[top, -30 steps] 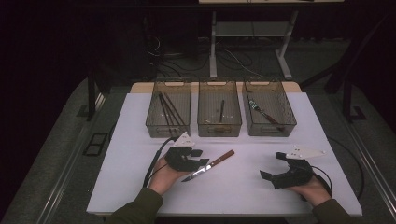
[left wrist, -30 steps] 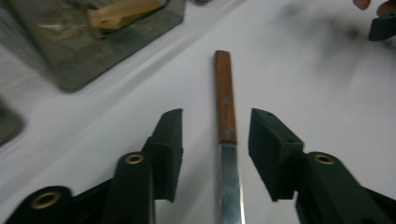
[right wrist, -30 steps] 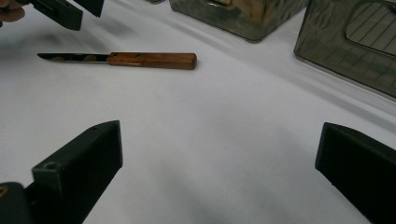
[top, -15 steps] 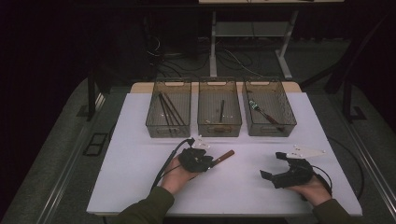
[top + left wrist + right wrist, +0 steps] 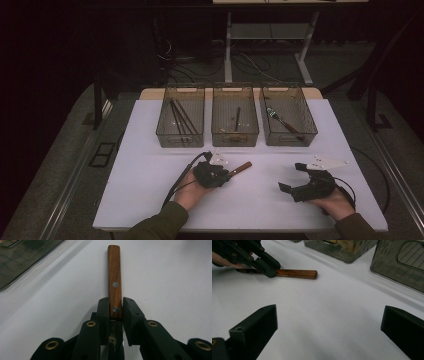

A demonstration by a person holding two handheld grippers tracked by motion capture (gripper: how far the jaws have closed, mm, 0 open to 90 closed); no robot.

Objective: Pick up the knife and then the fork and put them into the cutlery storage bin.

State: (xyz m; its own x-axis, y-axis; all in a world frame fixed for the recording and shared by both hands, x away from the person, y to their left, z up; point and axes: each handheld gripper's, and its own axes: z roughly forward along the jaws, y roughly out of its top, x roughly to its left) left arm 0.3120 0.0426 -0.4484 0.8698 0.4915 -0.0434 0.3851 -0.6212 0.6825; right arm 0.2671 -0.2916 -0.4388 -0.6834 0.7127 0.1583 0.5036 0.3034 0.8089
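Left tool (image 5: 223,173) is pinched on a knife with a wooden handle (image 5: 114,280), its jaws having just been closing around it. In the left gripper view both black pads press the sides of the handle at the end nearest the blade, beside the lower of two metal rivets, and a sliver of steel blade shows between the tool's links below. From the high view, the knife lies flat on the white tabletop (image 5: 150,200), nearer its front edge than its back edge and a little left of centre, with the handle (image 5: 240,168) pointing toward the back right corner. A hand (image 5: 190,189) carries this tool.

Right tool (image 5: 291,181) rests near the front right corner with its jaws spread wide and nothing between them, well apart from the knife.

Three clear bins stand in a row along the back edge: the left bin (image 5: 180,121) holds dark sticks, the middle bin (image 5: 235,116) one thin dark utensil, the right bin (image 5: 288,116) a fork.

Judging by its look, the knife is stiff and fairly light, with its weight likely toward the blade. The smooth varnished wood could slip or swivel in a narrow pinch, so holding near the rivets, close to the balance point, seems sound. The blade edge is best left untouched.
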